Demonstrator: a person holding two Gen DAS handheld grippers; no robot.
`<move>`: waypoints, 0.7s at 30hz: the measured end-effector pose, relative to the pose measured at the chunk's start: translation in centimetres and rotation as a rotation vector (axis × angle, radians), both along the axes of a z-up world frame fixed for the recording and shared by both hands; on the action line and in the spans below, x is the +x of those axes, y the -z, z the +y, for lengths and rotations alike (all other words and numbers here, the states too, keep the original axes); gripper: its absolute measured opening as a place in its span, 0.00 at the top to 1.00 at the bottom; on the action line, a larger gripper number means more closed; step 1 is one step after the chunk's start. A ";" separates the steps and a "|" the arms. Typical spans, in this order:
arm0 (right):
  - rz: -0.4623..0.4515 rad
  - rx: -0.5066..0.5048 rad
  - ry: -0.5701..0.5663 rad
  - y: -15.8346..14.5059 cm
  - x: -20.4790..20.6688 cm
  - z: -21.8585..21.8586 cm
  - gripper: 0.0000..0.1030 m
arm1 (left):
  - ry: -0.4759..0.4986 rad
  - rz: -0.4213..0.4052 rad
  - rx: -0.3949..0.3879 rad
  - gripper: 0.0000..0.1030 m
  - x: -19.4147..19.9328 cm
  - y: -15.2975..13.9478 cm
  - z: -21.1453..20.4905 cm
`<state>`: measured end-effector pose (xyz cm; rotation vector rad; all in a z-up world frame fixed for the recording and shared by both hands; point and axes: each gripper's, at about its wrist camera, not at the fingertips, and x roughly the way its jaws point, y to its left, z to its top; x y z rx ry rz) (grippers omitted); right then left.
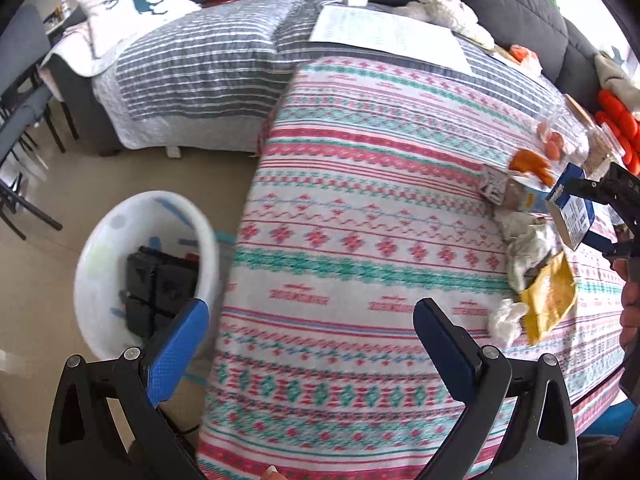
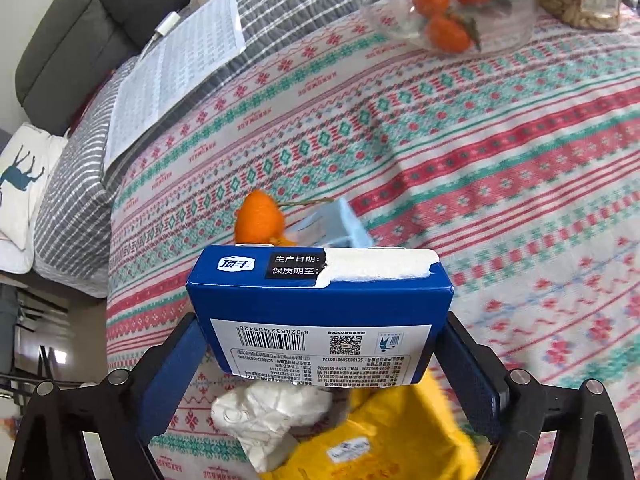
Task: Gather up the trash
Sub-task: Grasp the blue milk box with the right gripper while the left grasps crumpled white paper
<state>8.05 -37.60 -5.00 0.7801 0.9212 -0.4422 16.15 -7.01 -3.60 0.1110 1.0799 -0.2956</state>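
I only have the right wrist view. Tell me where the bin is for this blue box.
Observer: The white bin stands on the floor, just off the table's left edge in the left wrist view.
Operator: Report what's inside.
Observer: Black blocky items lie at its bottom; I cannot tell what they are.
Operator: Give me the left gripper.
Observer: The left gripper is open and empty, above the tablecloth near the bin.

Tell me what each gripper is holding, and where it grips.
The right gripper holds the blue box across its two narrow ends, near the barcode side. The left gripper is open and holds nothing.
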 end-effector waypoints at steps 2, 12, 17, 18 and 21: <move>0.015 -0.024 0.003 -0.9 -1.1 -0.3 0.09 | 0.022 -0.007 -0.007 0.00 0.0 -0.1 -1.2; 0.050 -0.105 0.013 -3.1 -7.9 -3.1 0.09 | 0.184 0.015 -0.077 0.00 -0.7 0.8 -11.4; 0.077 -0.135 0.012 -3.4 -10.2 -4.3 0.09 | 0.237 0.012 -0.148 0.12 -1.1 1.5 -15.9; 0.078 -0.132 0.015 -3.4 -10.5 -4.5 0.09 | 0.245 0.019 -0.164 0.17 -1.1 1.8 -16.6; 0.079 -0.111 0.016 -3.2 -11.0 -5.0 0.09 | 0.255 0.048 -0.197 0.31 -0.7 2.9 -18.0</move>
